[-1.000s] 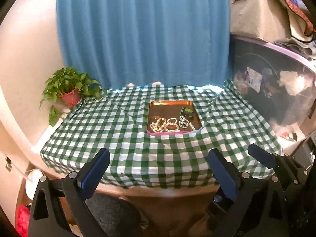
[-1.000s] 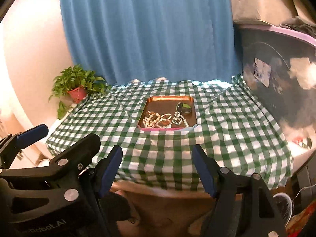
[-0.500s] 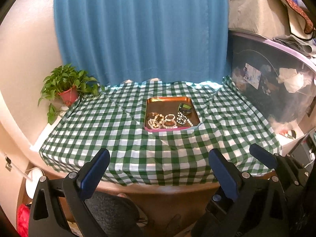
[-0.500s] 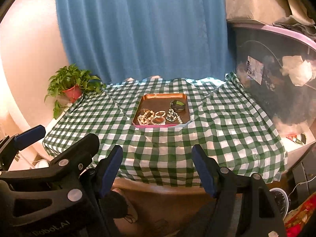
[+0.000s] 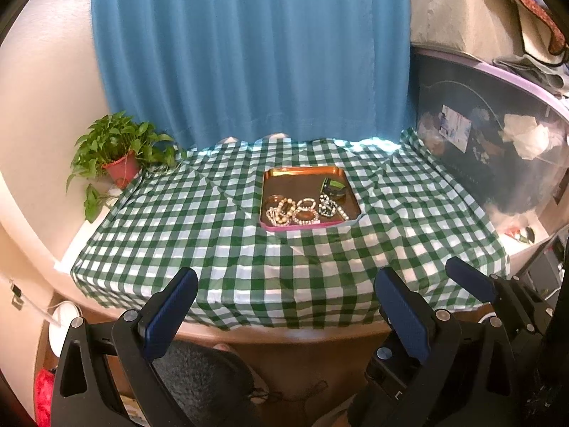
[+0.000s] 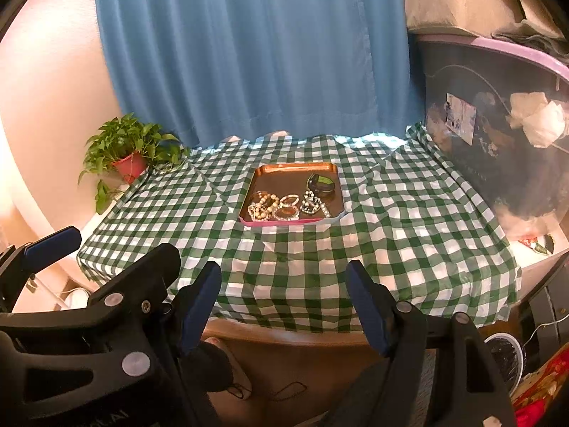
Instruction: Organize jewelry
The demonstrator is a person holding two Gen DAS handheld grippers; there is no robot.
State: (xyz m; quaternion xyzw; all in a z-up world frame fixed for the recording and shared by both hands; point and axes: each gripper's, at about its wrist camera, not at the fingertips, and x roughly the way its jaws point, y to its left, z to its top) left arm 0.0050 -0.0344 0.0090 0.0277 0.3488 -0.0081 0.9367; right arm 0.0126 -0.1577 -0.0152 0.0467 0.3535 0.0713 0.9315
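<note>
Nearest: left gripper (image 5: 286, 297), black frame with blue-padded fingers (image 5: 174, 302) spread wide apart, nothing between them, held off the near edge of the counter. Right gripper (image 6: 284, 297) alongside it, fingers (image 6: 366, 306) likewise apart and empty; each gripper shows at the edge of the other's view.

Next: counter (image 5: 284, 338), brown rounded front edge, covered by a green-and-white checked tablecloth (image 5: 199, 235) with visible creases.

Middle of the counter: square tray (image 5: 302, 172), copper-coloured inside with a pink front rim. Along its front edge lies the jewelry: a beige beaded bracelet (image 5: 279, 211) at the left, a pale ring-shaped bracelet (image 5: 306, 210) in the middle, a dark-and-white beaded bracelet (image 5: 329, 208) at the right, all lying close together and partly overlapping. Behind these, toward the right rear corner, a dark band with a green patch (image 5: 332, 186); what it is cannot be told.

Far left: potted green plant (image 5: 119, 151) in a red pot, just beyond the cloth's corner.

Far right: large translucent storage bin (image 5: 498, 138) with purple lid, touching the cloth's edge.

Rear: blue curtain (image 5: 249, 49).
</note>
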